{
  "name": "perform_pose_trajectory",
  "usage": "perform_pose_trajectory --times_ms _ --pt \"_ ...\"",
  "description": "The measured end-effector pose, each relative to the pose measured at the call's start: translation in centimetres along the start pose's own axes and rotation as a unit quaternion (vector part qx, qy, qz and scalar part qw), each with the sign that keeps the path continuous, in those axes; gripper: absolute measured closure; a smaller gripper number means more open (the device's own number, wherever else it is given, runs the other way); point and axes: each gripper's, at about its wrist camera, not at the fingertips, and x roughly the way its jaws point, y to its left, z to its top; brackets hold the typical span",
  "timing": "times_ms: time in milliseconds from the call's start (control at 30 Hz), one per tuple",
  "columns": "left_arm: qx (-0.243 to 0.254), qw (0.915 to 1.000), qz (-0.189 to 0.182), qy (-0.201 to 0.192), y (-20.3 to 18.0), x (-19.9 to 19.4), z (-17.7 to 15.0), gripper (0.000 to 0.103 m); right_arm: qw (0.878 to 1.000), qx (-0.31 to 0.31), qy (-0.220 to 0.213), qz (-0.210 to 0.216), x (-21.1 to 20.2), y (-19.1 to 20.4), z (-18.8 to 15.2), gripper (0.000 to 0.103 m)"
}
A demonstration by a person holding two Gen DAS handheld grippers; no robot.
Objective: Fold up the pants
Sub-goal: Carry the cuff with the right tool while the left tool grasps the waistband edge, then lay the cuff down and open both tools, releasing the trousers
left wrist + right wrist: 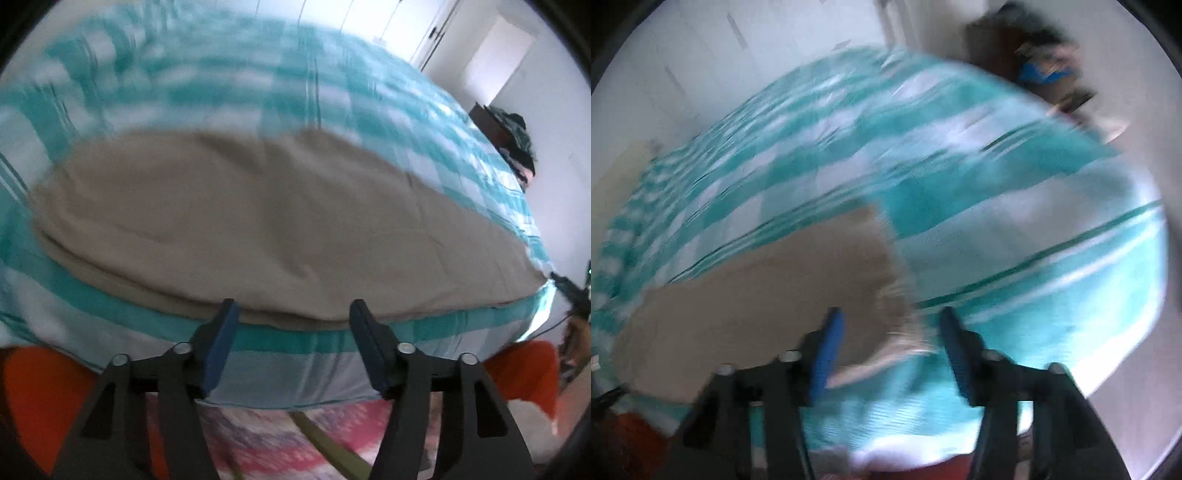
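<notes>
Across the bed: one pair of beige pants (258, 225) lies flat on the teal-and-white checked bedspread (369, 122), running lengthwise along the near edge of the bed.
Pants, left view: a wide tan band fills the middle of the frame; a second layer edge shows along its lower left, so I judge it already folded at least once.
Pants, right view: the cloth (757, 291) sits lower left, its end with a pale edge reaching the lower centre of the frame.
Left hand-held gripper (291, 314): jaws stand apart, nothing between them; the blue pads hover at the near hem, not pressing on it.
Right hand-held gripper (892, 321): jaws likewise apart and empty; the pale end of the pants lies under the gap, but the blur hides whether anything touches.
Far end: at the right edge of the left view a dark tip sits at the pants' corner; I take it for the other gripper, though it is too small to be sure.
Risk, grasp: closing now could catch the bedspread with the hem and drag it into the fold.
Risk, layers: pinching only the top layer would let the lower one slide and skew the fold.
Risk, edge: the pants lie near the bed's edge, so a pull toward the lower frame could slip them off.
Risk, sight: both views are smeared, so aim is uncertain.
Count: one pair of pants, one bedspread, two grippers, two pads each.
</notes>
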Motion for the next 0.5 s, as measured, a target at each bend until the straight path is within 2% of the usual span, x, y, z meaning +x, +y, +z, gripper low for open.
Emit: perform_pose_trajectory --times_ms 33,67,100,167,233,267,333,400,433,500 --pt "0.006 0.9999 0.005 -0.013 -0.3 -0.7 0.3 0.033 0.999 -0.008 -0.027 -0.041 -1.5 -0.1 0.0 0.045" --pt "0.009 0.9997 0.005 -0.024 -0.8 -1.1 0.8 0.031 0.997 -0.018 -0.046 -0.056 -2.5 0.3 0.0 0.045" --pt "0.012 0.9995 -0.001 -0.028 -1.1 -1.0 1.3 0.028 0.996 -0.029 -0.062 -0.055 -3.4 0.8 0.0 0.045" --pt "0.022 0.9993 -0.020 -0.022 -3.0 0.3 2.8 0.027 0.995 -0.059 -0.074 -0.004 -4.2 2.8 0.3 0.045" --pt "0.035 0.9982 -0.048 -0.007 -4.7 2.0 4.2 0.027 0.994 -0.083 -0.054 0.055 -3.2 4.7 0.5 0.045" --pt "0.049 0.9965 -0.068 0.004 -6.4 3.0 5.0 0.027 0.992 -0.096 -0.034 0.072 -2.0 5.7 0.5 0.045" --pt "0.087 0.9905 -0.103 0.028 -10.4 4.9 6.2 0.027 0.991 -0.112 0.012 0.070 0.9 6.6 0.2 0.045" --pt "0.133 0.9830 -0.118 0.046 -14.7 6.6 6.9 0.025 0.990 -0.105 0.085 0.038 5.0 5.8 -0.7 0.046" --pt "0.157 0.9793 -0.118 0.050 -16.6 7.4 7.3 0.025 0.988 -0.095 0.112 0.043 6.2 5.3 -1.0 0.045" --pt "0.188 0.9741 -0.114 0.051 -19.5 8.8 7.8 0.025 0.990 -0.093 0.098 0.044 5.9 5.1 -0.7 0.046"
